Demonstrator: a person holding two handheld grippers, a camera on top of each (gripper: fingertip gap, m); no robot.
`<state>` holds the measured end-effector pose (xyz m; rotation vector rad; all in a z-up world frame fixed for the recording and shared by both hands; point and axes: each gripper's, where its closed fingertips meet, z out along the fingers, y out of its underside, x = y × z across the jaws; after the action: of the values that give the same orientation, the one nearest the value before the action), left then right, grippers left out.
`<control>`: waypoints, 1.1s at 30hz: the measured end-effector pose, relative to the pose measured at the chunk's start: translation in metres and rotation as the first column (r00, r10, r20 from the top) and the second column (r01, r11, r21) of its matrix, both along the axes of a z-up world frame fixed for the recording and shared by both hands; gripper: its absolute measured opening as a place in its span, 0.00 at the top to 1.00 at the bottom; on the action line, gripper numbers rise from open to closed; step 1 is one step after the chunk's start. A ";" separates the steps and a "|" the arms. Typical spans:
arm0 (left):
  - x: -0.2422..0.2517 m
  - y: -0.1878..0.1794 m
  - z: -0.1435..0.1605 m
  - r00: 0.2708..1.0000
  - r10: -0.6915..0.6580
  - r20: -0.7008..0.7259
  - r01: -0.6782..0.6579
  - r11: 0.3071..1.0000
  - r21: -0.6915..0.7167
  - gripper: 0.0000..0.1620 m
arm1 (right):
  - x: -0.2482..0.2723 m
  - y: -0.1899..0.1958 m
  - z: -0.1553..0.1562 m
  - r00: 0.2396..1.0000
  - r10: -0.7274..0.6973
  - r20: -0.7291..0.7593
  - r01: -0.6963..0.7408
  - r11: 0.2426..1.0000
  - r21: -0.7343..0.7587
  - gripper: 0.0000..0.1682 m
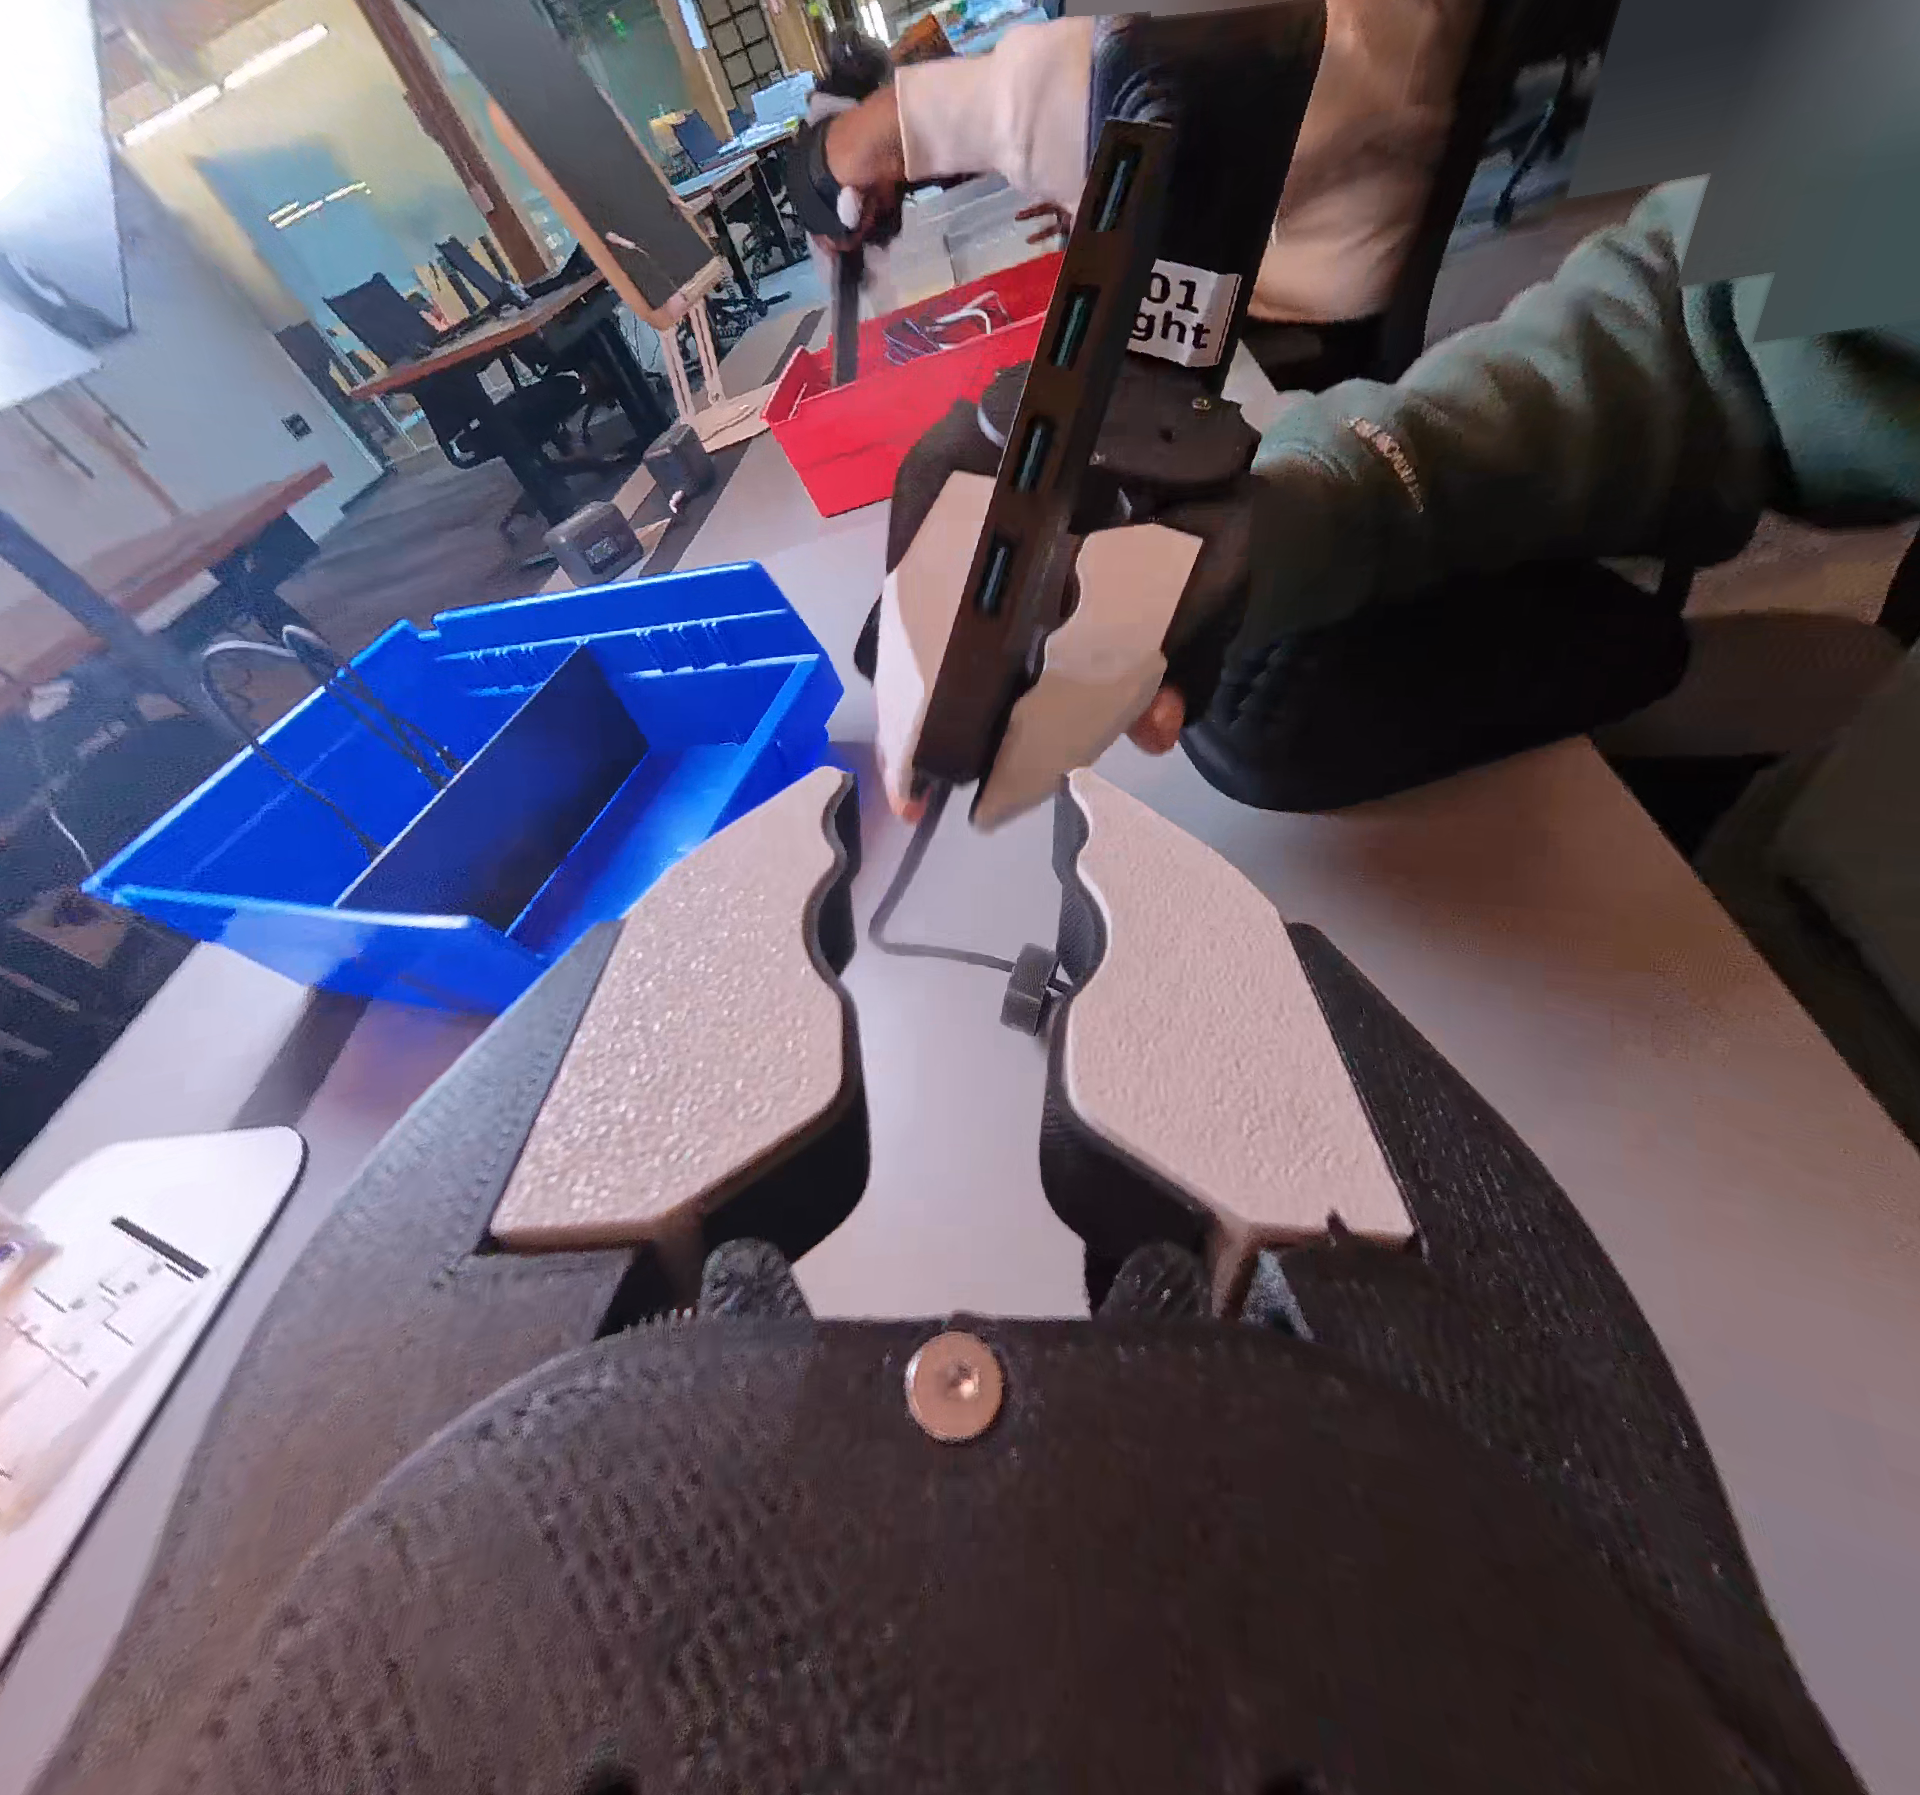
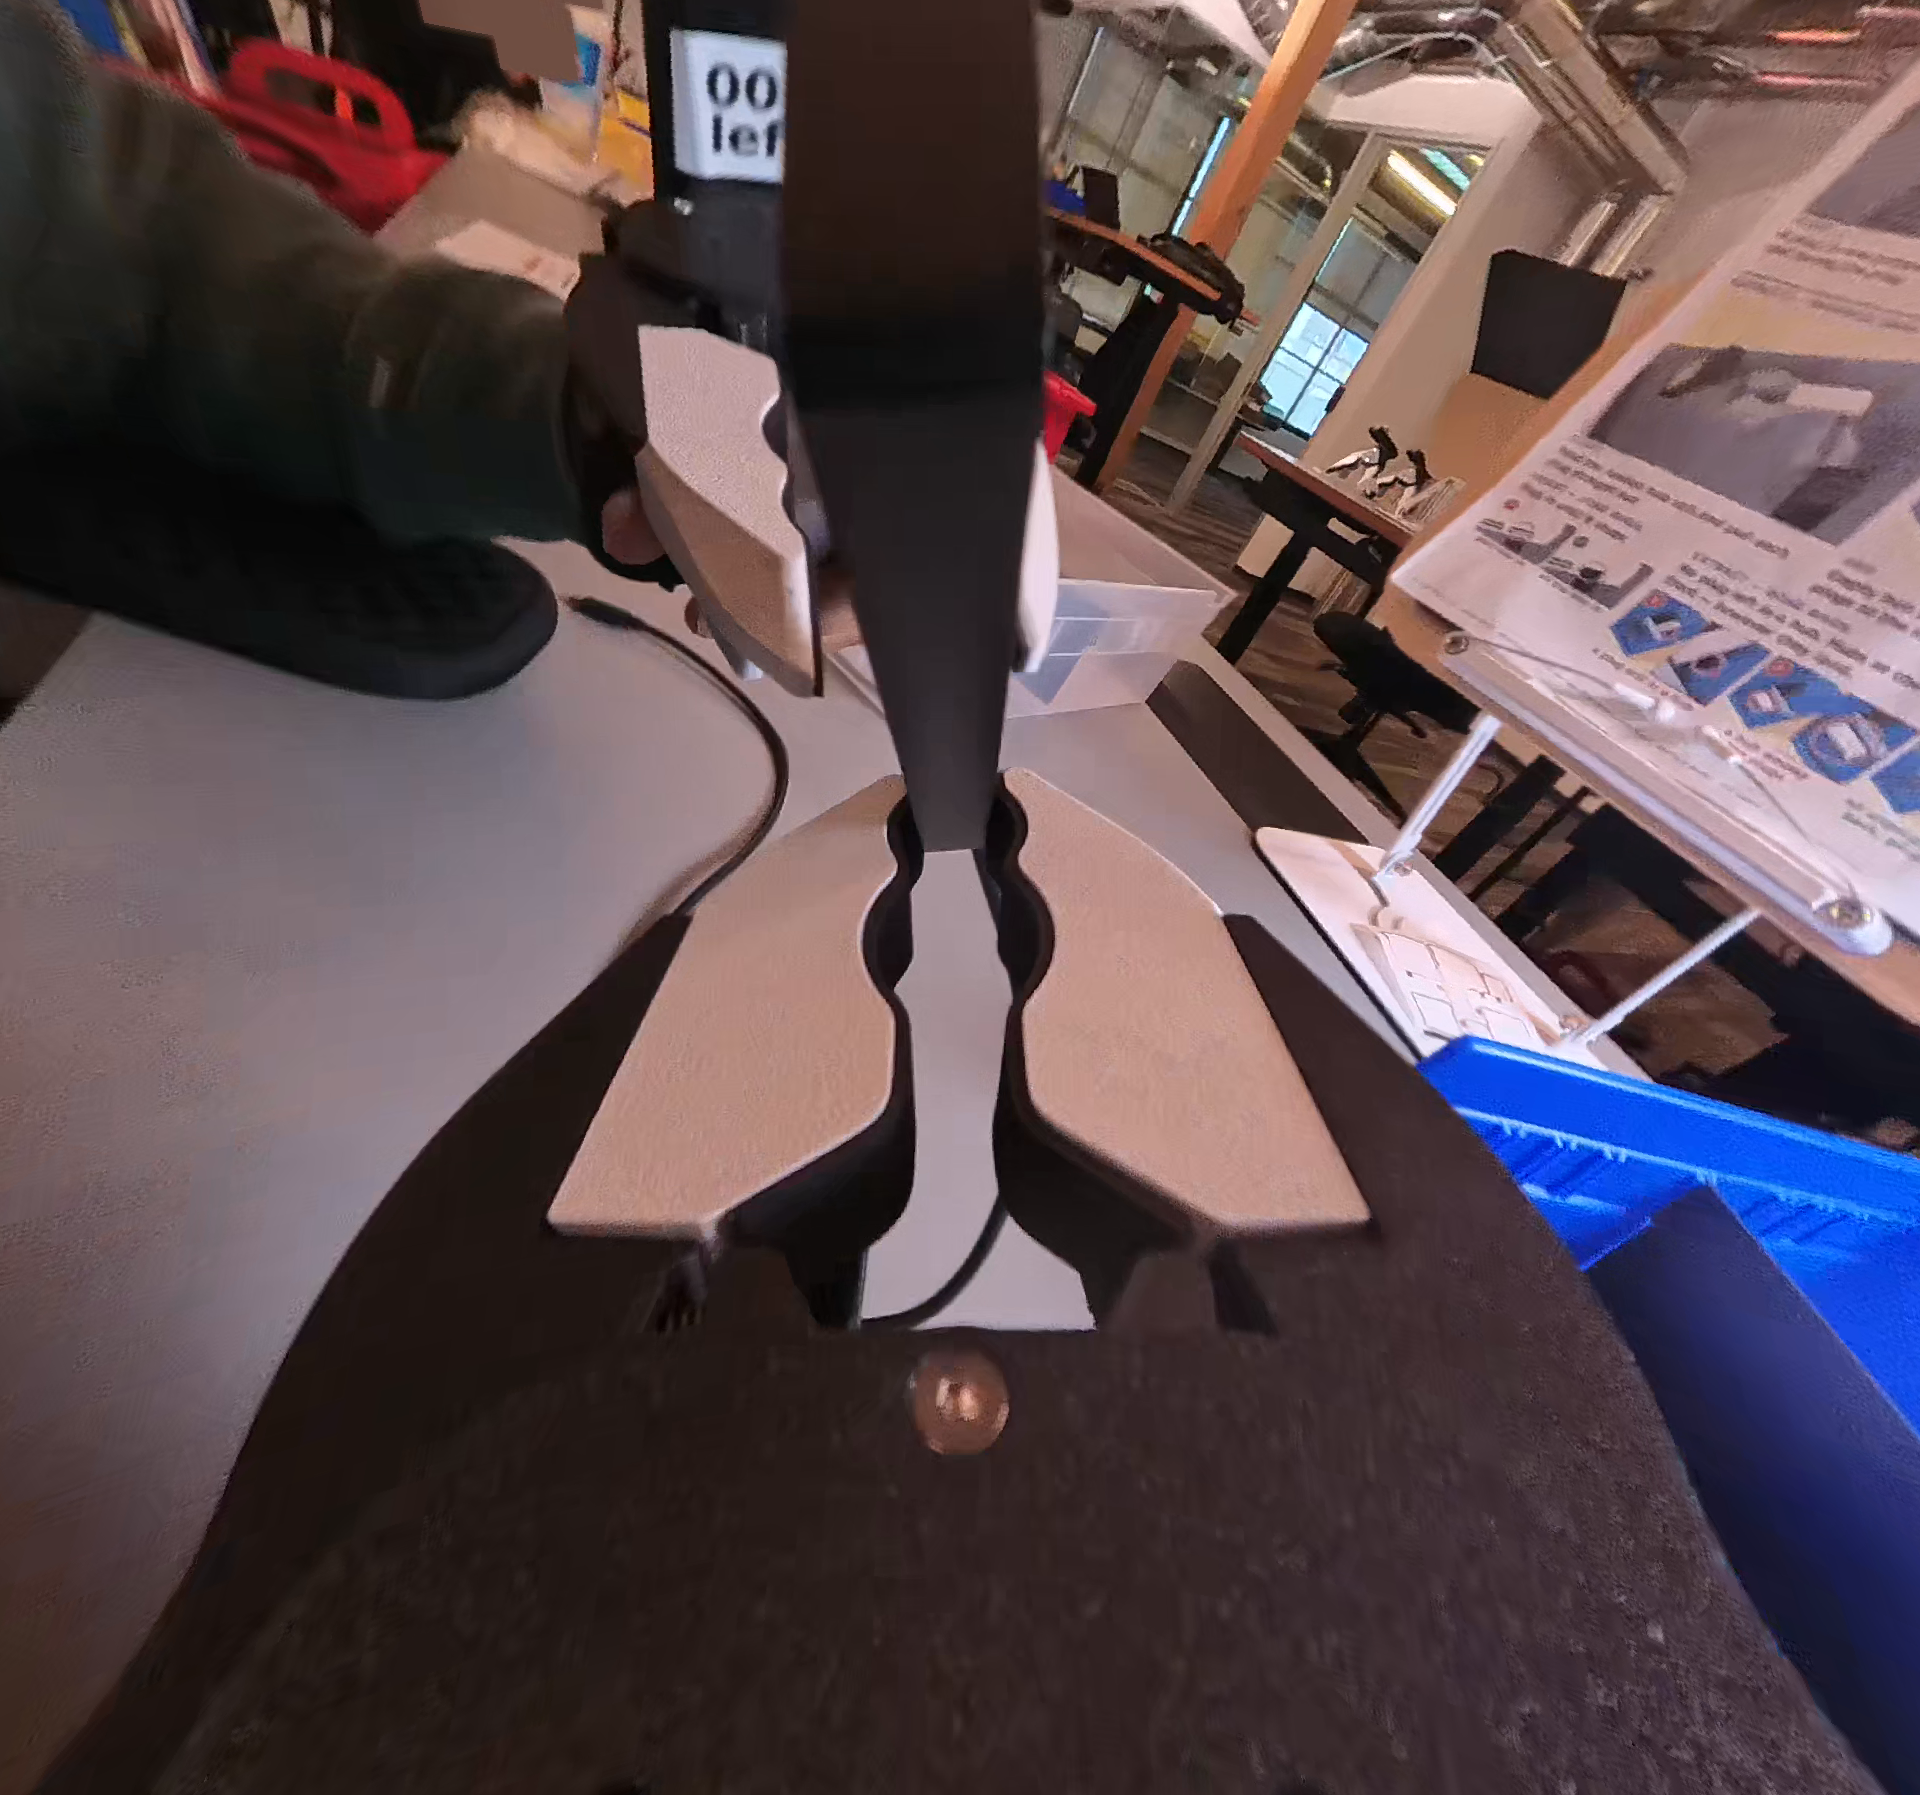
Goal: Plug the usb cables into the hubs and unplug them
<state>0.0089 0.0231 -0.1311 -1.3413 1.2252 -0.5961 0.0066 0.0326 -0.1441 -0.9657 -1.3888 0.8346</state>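
The right gripper (image 1: 982, 706) pinches the hub (image 1: 1049, 457) near its lower end, holding it upright at 12 o'clock, ports facing 9. The left gripper (image 1: 956, 904) is spread and holds nothing, the hub's cable (image 1: 914, 904) lying slack between its tips, its plug (image 1: 1029, 989) at the right finger. With so low a grip, pushing a plug into an upper port may lever the hub loose, and the trailing cable may snag.
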 end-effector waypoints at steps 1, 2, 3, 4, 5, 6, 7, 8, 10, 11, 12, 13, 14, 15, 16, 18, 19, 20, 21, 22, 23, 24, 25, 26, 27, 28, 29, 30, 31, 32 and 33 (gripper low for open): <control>0.003 -0.002 -0.003 0.999 0.004 -0.031 -0.003 1.000 0.031 0.79 | -0.004 -0.004 -0.004 1.000 0.002 0.016 -0.002 0.999 0.033 0.93; 0.004 -0.001 -0.006 0.998 0.021 -0.065 -0.016 0.997 0.072 0.81 | -0.007 -0.008 -0.007 1.000 0.004 0.031 -0.006 0.998 0.062 0.93; 0.003 -0.001 -0.009 0.995 0.036 -0.094 -0.025 0.993 0.113 0.86 | -0.009 -0.011 -0.010 0.999 0.002 0.047 -0.007 0.996 0.090 0.93; 0.004 -0.005 -0.014 0.992 0.025 -0.123 -0.008 0.991 0.136 0.91 | -0.011 -0.011 -0.013 0.998 -0.009 0.057 0.003 0.993 0.117 0.93; 0.003 -0.006 -0.017 0.989 0.028 -0.142 -0.007 0.989 0.148 0.91 | -0.011 -0.011 -0.015 0.998 -0.011 0.067 0.002 0.991 0.135 0.93; 0.003 -0.007 -0.020 0.987 0.032 -0.160 -0.005 0.987 0.164 0.92 | -0.012 -0.012 -0.018 0.997 -0.010 0.076 0.000 0.990 0.142 0.93; 0.002 -0.008 -0.022 0.983 0.034 -0.181 -0.001 0.984 0.180 0.92 | -0.012 -0.013 -0.020 0.996 -0.012 0.084 -0.001 0.989 0.148 0.93; 0.001 -0.009 -0.024 0.979 0.041 -0.202 0.001 0.979 0.204 0.92 | -0.013 -0.013 -0.022 0.996 -0.021 0.090 0.007 0.987 0.162 0.93; -0.003 -0.008 -0.029 0.966 0.069 -0.249 0.000 0.963 0.268 0.93 | -0.014 -0.010 -0.025 0.992 -0.058 0.108 0.036 0.980 0.196 0.92; -0.006 -0.005 -0.030 0.962 0.092 -0.258 -0.013 0.956 0.292 0.93 | -0.013 -0.009 -0.024 0.992 -0.075 0.105 0.052 0.977 0.206 0.91; -0.010 -0.004 -0.032 0.961 0.095 -0.258 -0.018 0.958 0.285 0.93 | -0.011 -0.010 -0.021 0.992 -0.080 0.095 0.058 0.976 0.207 0.87; -0.014 -0.003 -0.034 0.964 0.089 -0.252 -0.021 0.964 0.264 0.93 | -0.009 -0.011 -0.018 0.993 -0.080 0.087 0.061 0.978 0.201 0.85; -0.018 -0.002 -0.035 0.965 0.090 -0.245 -0.025 0.966 0.256 0.93 | -0.008 -0.012 -0.014 0.994 -0.080 0.078 0.064 0.978 0.197 0.83; -0.021 -0.002 -0.037 0.965 0.084 -0.247 -0.020 0.967 0.253 0.93 | -0.007 -0.014 -0.011 0.994 -0.082 0.068 0.067 0.977 0.200 0.82; -0.023 -0.002 -0.040 0.964 0.078 -0.254 -0.014 0.969 0.246 0.93 | -0.007 -0.016 -0.008 0.995 -0.080 0.059 0.066 0.976 0.208 0.82; -0.023 -0.002 -0.046 0.963 0.071 -0.261 -0.008 0.972 0.234 0.93 | -0.009 -0.024 -0.006 0.996 -0.062 0.066 0.045 0.973 0.225 0.87; -0.023 -0.001 -0.048 0.963 0.071 -0.261 -0.012 0.975 0.224 0.93 | -0.010 -0.027 -0.009 0.994 -0.059 0.092 0.035 0.970 0.239 0.91; -0.025 0.000 -0.050 0.963 0.074 -0.259 -0.018 0.977 0.213 0.92 | -0.011 -0.027 -0.013 0.990 -0.068 0.121 0.036 0.967 0.253 0.92; -0.026 0.000 -0.050 0.968 0.071 -0.239 -0.024 0.981 0.195 0.92 | -0.011 -0.027 -0.016 0.987 -0.078 0.140 0.039 0.963 0.266 0.93; -0.026 0.000 -0.049 0.975 0.058 -0.216 -0.023 0.986 0.163 0.92 | -0.010 -0.027 -0.016 0.987 -0.086 0.137 0.045 0.959 0.279 0.93; -0.028 0.000 -0.048 0.977 0.054 -0.207 -0.027 0.991 0.135 0.91 | -0.010 -0.026 -0.016 0.986 -0.098 0.132 0.055 0.955 0.293 0.93; -0.034 0.003 -0.045 0.976 0.073 -0.205 -0.046 0.990 0.131 0.91 | -0.009 -0.023 -0.015 0.985 -0.121 0.125 0.076 0.945 0.317 0.93; -0.046 0.010 -0.037 0.973 0.114 -0.198 -0.086 0.985 0.147 0.90 | -0.007 -0.019 -0.015 0.982 -0.144 0.121 0.096 0.936 0.338 0.93; -0.064 0.019 -0.025 0.969 0.171 -0.180 -0.143 0.977 0.159 0.89 | -0.004 -0.015 -0.015 0.979 -0.161 0.121 0.111 0.932 0.344 0.93; -0.087 0.029 -0.010 0.959 0.239 -0.155 -0.215 0.964 0.154 0.89 | -0.002 -0.010 -0.014 0.978 -0.176 0.113 0.128 0.931 0.342 0.93; -0.117 0.040 0.003 0.940 0.311 -0.138 -0.294 0.947 0.132 0.89 | 0.000 -0.005 -0.014 0.976 -0.190 0.103 0.145 0.929 0.340 0.93; -0.148 0.050 0.014 0.918 0.377 -0.126 -0.366 0.925 0.099 0.90 | 0.002 -0.001 -0.014 0.975 -0.201 0.099 0.157 0.929 0.335 0.93; -0.180 0.058 0.020 0.890 0.436 -0.129 -0.434 0.900 0.051 0.91 | 0.004 0.003 -0.014 0.973 -0.210 0.095 0.168 0.928 0.332 0.93; -0.210 0.065 0.017 0.859 0.483 -0.169 -0.491 0.871 -0.011 0.92 | 0.005 0.006 -0.015 0.972 -0.218 0.092 0.176 0.927 0.332 0.93; -0.240 0.071 0.007 0.822 0.513 -0.247 -0.541 0.840 -0.053 0.92 | 0.005 0.009 -0.017 0.970 -0.222 0.095 0.179 0.926 0.332 0.93; -0.269 0.077 -0.007 0.767 0.537 -0.352 -0.591 0.804 -0.061 0.92 | 0.005 0.011 -0.018 0.970 -0.224 0.097 0.181 0.926 0.330 0.93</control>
<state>-0.2604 0.1003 -0.1383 -1.9085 0.9469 -0.0399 0.0114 0.0436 -0.1621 -0.9045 -1.4551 0.3786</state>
